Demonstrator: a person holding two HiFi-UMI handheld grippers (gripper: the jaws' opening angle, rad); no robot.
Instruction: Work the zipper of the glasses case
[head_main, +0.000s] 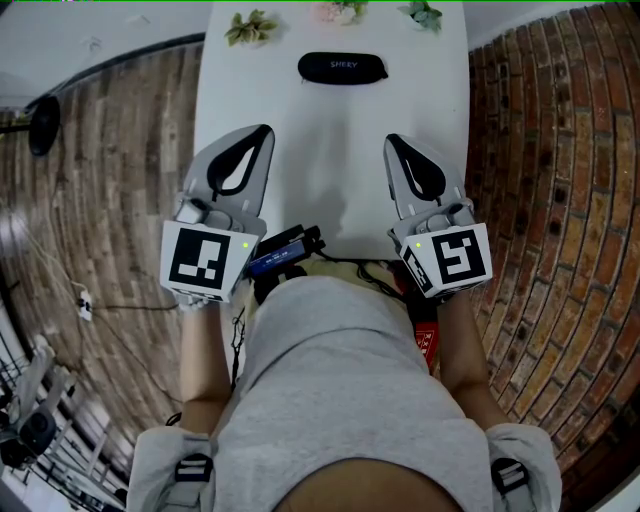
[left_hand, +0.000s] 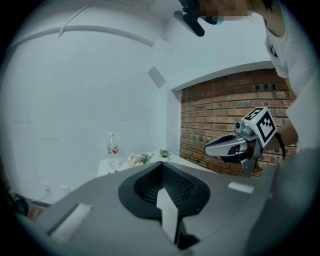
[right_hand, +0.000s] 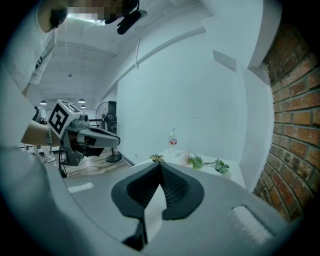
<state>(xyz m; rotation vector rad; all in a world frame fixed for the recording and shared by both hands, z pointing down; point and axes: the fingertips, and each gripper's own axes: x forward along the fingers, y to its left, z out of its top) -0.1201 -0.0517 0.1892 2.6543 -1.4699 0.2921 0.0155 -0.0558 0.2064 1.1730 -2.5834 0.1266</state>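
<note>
Head view: I see the black glasses case lying at the far end of the bench, well apart from my left tool and right tool. Left gripper view: left tool clenched, empty. Right gripper view: right tool clenched, empty.

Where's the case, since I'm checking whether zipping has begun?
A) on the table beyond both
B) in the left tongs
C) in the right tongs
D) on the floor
A: the case lies on the table, beyond the left tongs and right tongs, both shut and empty.
</note>
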